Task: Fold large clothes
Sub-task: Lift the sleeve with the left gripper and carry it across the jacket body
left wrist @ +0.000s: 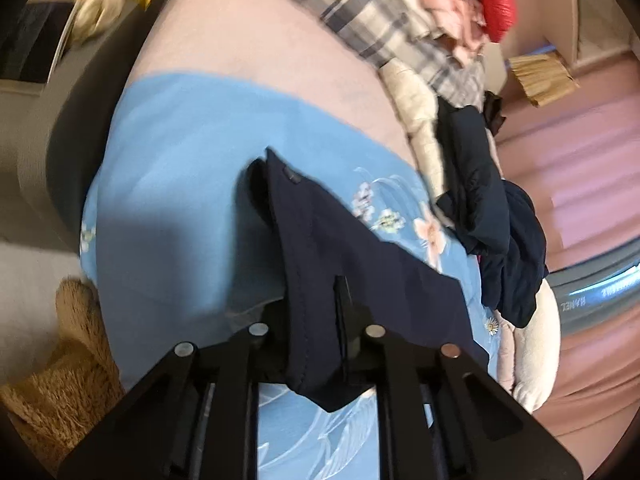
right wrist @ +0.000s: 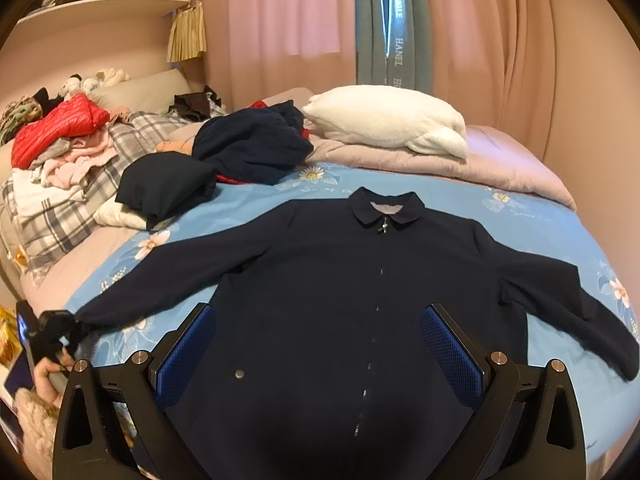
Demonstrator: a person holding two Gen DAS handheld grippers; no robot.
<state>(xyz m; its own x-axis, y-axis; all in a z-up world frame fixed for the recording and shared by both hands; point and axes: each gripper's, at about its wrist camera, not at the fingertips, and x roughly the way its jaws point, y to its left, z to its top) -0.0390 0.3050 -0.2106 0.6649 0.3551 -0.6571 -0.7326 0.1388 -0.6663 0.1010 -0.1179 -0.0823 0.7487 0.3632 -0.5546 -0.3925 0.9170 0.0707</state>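
Observation:
A navy zip jacket (right wrist: 340, 280) lies face up and spread flat on the blue flowered bed cover (right wrist: 500, 208), collar at the far side. My right gripper (right wrist: 320, 354) hovers open over the jacket's lower front, and its blue pads (right wrist: 188, 352) touch no cloth. My left gripper (left wrist: 304, 272) is shut on the end of the jacket's sleeve (left wrist: 360, 264), and the cloth drapes over and between its fingers. The right wrist view shows that gripper (right wrist: 52, 332) at the far left, holding the sleeve's cuff stretched out sideways just above the cover.
A red puffer (right wrist: 56, 128), plaid cloth (right wrist: 60, 208) and a heap of dark clothes (right wrist: 248, 144) crowd the bed's far left. A white pillow (right wrist: 384, 120) lies behind the collar. Pink curtains (right wrist: 288, 20) hang beyond. A brown plush thing (left wrist: 60, 380) sits beside the bed.

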